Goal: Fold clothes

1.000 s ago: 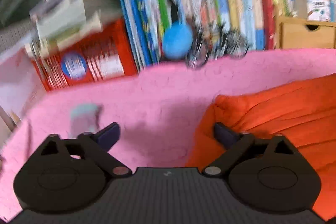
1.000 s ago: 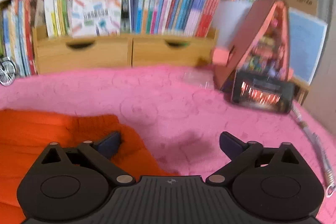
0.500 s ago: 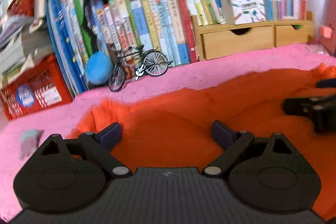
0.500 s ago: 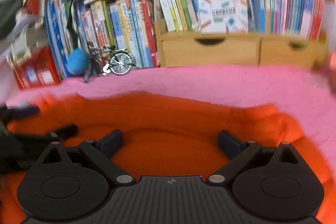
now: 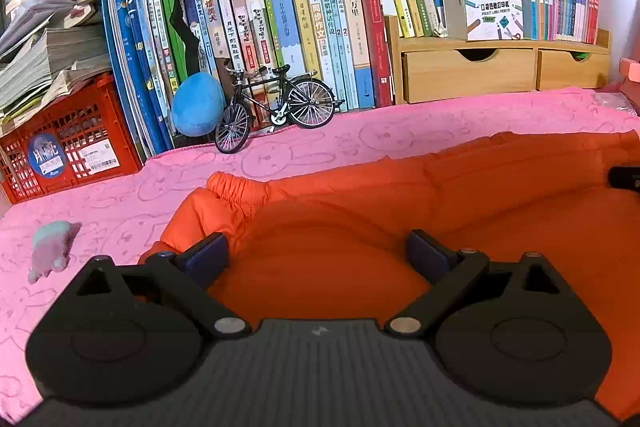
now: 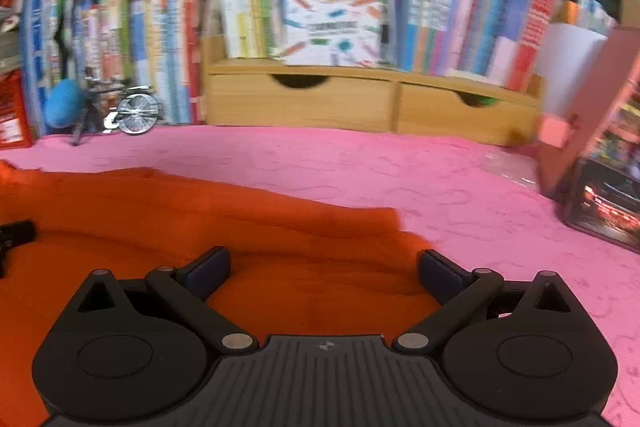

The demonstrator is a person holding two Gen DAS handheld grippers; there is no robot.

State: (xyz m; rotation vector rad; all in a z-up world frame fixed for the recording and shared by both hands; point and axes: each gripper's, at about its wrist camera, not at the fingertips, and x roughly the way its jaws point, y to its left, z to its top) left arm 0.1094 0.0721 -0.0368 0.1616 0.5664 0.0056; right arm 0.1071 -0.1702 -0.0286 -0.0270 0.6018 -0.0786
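Observation:
An orange padded garment (image 5: pixel 360 211) lies spread on the pink blanket (image 5: pixel 120 195), its elastic cuff (image 5: pixel 236 187) toward the left. My left gripper (image 5: pixel 318 255) hovers open over the garment's left part, nothing between its fingers. The right gripper's tip (image 5: pixel 624 177) shows at the far right edge of the left wrist view. In the right wrist view, which is blurred, the same garment (image 6: pixel 200 211) fills the lower left and my right gripper (image 6: pixel 324 267) is open above its right end. The left gripper's tip (image 6: pixel 16 231) appears at the left edge there.
A model bicycle (image 5: pixel 276 107), blue plush ball (image 5: pixel 198 103) and red crate (image 5: pixel 68 151) stand along a wall of books. Wooden drawers (image 5: pixel 468 73) sit behind. A small pink and blue toy (image 5: pixel 52 243) lies on the blanket's left. A dark box (image 6: pixel 604 195) stands right.
Both grippers have swung from the garment's outer ends to above the garment and stay open. The left view turned right from the crate; the right view swung left, then partly back right.

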